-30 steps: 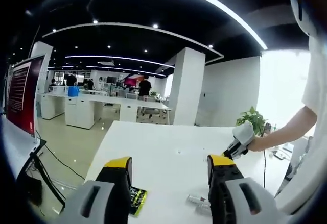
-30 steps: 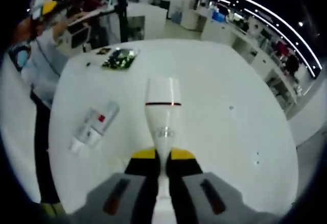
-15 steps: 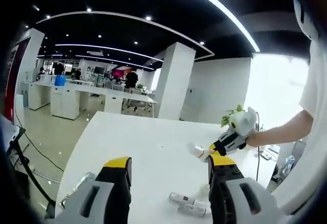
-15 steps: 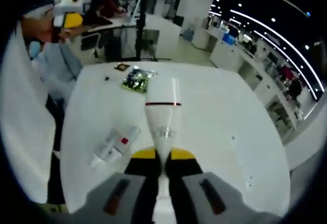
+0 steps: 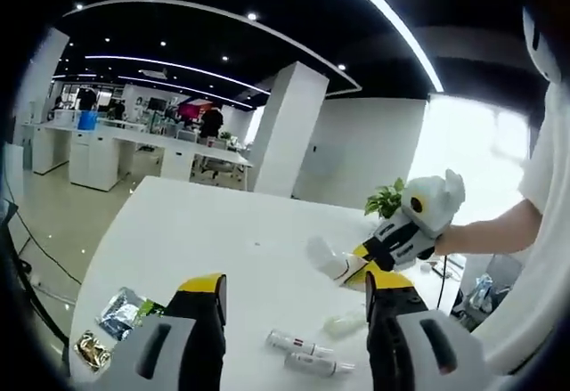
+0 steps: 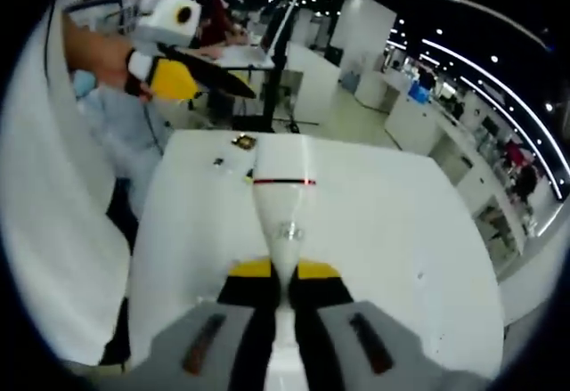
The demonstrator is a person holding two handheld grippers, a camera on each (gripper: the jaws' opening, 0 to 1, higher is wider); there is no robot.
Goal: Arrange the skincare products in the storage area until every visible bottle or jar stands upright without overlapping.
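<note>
Between the right gripper jaws, white tube, apparently lengthwise, cap forward.

No label, brand, number or sign can be read anywhere here.

Tube: white, thin red band near its top
Gripper: yellow tips, grey body
Table: white
Sachets: silver, green
</note>
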